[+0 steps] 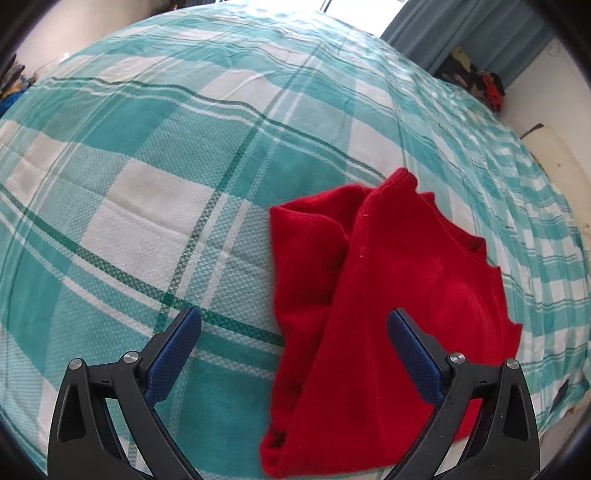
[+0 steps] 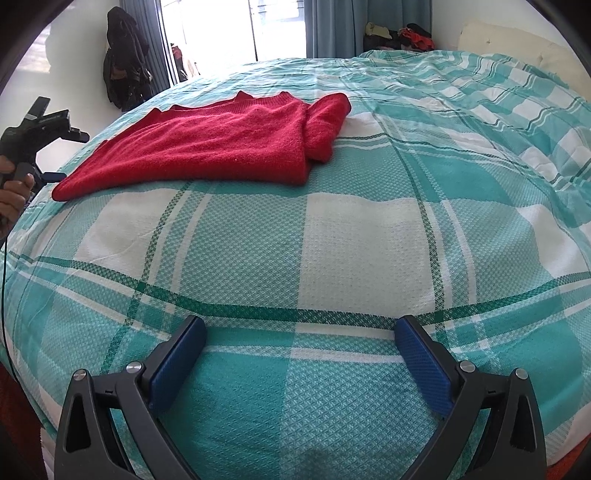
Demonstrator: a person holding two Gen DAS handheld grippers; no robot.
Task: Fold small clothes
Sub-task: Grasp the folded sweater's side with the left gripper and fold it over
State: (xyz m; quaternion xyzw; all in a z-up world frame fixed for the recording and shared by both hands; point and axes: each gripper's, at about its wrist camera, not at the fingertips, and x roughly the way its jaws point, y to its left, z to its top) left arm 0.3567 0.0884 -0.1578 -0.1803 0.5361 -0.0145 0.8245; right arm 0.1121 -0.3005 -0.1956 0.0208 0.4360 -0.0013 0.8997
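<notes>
A red knit sweater (image 1: 388,295) lies partly folded on the teal and white checked bedspread (image 1: 155,155), one sleeve laid across its body. My left gripper (image 1: 293,328) is open and empty, hovering just above the sweater's near edge, its right finger over the red fabric. In the right wrist view the sweater (image 2: 221,144) lies far ahead at the left. My right gripper (image 2: 300,336) is open and empty, low over bare bedspread (image 2: 351,240). The left gripper's body (image 2: 35,129) shows at the far left edge, held by a hand.
Blue curtains (image 2: 332,26) and a bright window stand behind the bed. Dark clothes hang on the wall (image 2: 123,59) at the left. A pile of clothes (image 2: 399,37) sits in the far corner. A cream headboard (image 2: 517,48) is at the right.
</notes>
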